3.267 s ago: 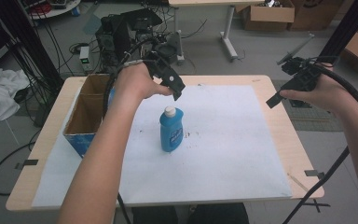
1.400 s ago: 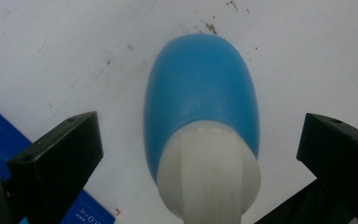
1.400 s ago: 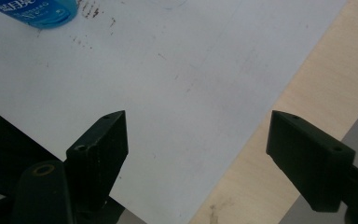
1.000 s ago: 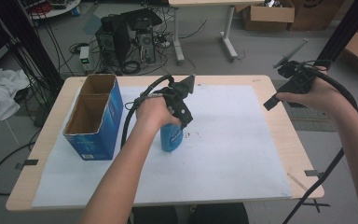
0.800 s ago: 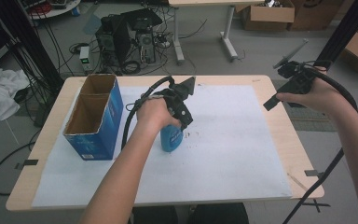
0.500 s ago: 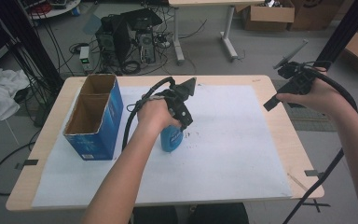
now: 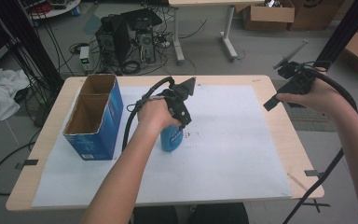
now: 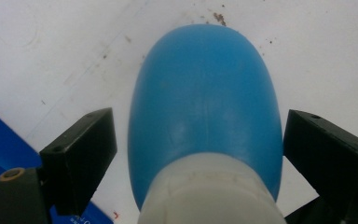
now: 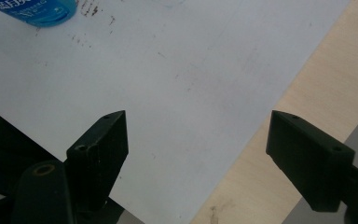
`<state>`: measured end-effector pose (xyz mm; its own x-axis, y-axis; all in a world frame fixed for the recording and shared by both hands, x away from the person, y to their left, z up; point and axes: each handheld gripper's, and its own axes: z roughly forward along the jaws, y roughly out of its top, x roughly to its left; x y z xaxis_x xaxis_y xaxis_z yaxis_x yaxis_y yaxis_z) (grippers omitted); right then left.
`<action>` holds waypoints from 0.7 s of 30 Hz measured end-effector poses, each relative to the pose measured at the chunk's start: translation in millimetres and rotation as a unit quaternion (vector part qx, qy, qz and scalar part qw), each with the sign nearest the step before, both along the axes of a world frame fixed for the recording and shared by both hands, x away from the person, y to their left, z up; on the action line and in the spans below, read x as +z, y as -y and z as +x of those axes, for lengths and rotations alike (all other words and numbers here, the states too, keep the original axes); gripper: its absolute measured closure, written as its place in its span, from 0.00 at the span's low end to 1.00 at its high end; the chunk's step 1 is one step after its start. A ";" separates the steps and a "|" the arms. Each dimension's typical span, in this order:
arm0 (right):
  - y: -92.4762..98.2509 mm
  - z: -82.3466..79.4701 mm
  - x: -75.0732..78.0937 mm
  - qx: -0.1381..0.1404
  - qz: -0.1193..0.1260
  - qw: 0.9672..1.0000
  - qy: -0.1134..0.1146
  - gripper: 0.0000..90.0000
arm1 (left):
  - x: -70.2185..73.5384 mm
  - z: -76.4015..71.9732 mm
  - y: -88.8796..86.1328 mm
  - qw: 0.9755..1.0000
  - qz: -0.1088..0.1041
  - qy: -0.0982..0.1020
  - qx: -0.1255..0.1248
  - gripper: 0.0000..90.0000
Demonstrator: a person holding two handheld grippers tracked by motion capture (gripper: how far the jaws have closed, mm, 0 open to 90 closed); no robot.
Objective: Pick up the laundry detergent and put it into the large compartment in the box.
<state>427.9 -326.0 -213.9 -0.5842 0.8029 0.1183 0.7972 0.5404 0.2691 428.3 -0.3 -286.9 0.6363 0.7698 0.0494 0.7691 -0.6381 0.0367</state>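
lowered over the blue bottle (image 7: 171, 138) on white paper (image 7: 233, 140), left gripper (image 8: 200, 154) jaws spread; right gripper (image 9: 196, 144) jaws apart.

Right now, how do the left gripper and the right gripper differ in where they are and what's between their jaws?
The left gripper is down over the blue bottle, jaws open on either side of its body; the right gripper has nothing between its jaws. The left is mid-table on the white sheet; the right is at the table's right edge. Both are open.

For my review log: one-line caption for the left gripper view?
Open left tool straddling the upright blue bottle from above, jaws beside its shoulders with gaps on both sides, over white paper.
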 end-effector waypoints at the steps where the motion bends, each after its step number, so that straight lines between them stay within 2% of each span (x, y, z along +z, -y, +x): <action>1: 0.0 -0.1 0.1 0.000 0.000 1.000 0.000 0.24 | 0.2 0.0 -0.1 1.000 0.000 0.001 0.002 0.16; 21: 1.8 -0.1 0.1 -0.001 0.002 1.000 0.001 0.23 | 0.1 0.7 -0.8 1.000 -0.001 0.001 0.007 0.28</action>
